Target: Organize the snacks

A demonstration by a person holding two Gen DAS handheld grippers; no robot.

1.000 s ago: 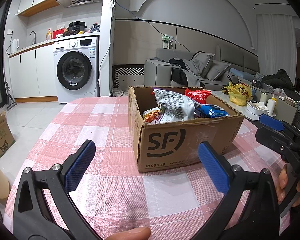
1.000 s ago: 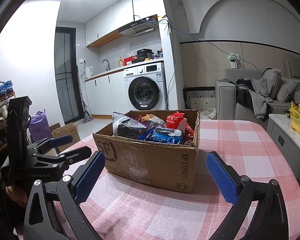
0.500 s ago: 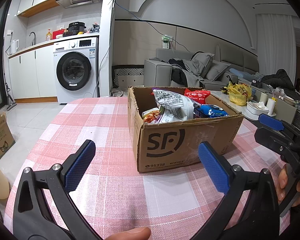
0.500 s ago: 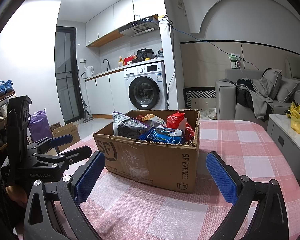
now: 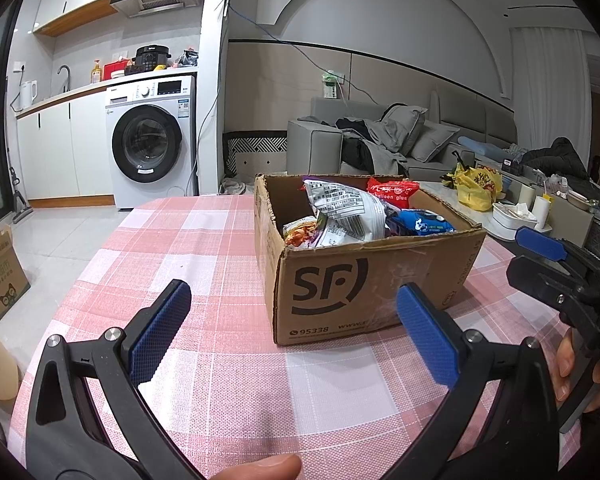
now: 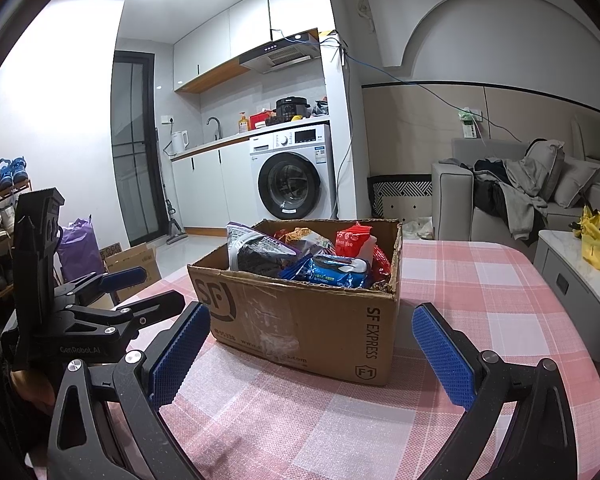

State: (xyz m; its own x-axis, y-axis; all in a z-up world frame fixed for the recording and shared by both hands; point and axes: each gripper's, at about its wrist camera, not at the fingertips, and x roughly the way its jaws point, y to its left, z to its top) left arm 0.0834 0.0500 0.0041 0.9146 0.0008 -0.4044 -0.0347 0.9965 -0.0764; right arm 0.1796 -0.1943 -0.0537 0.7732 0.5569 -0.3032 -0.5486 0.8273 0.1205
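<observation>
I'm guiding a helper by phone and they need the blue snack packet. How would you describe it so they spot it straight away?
On the pink checked table stands an open cardboard box printed SF. Among the packets in it, the blue snack packet lies flat by the near wall on the SF EXPRESS end. Its neighbours are a tall silver-grey bag and an upright red packet; it alone is blue.

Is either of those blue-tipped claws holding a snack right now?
No, the left gripper and right gripper both stand open and empty before the cardboard box.
</observation>
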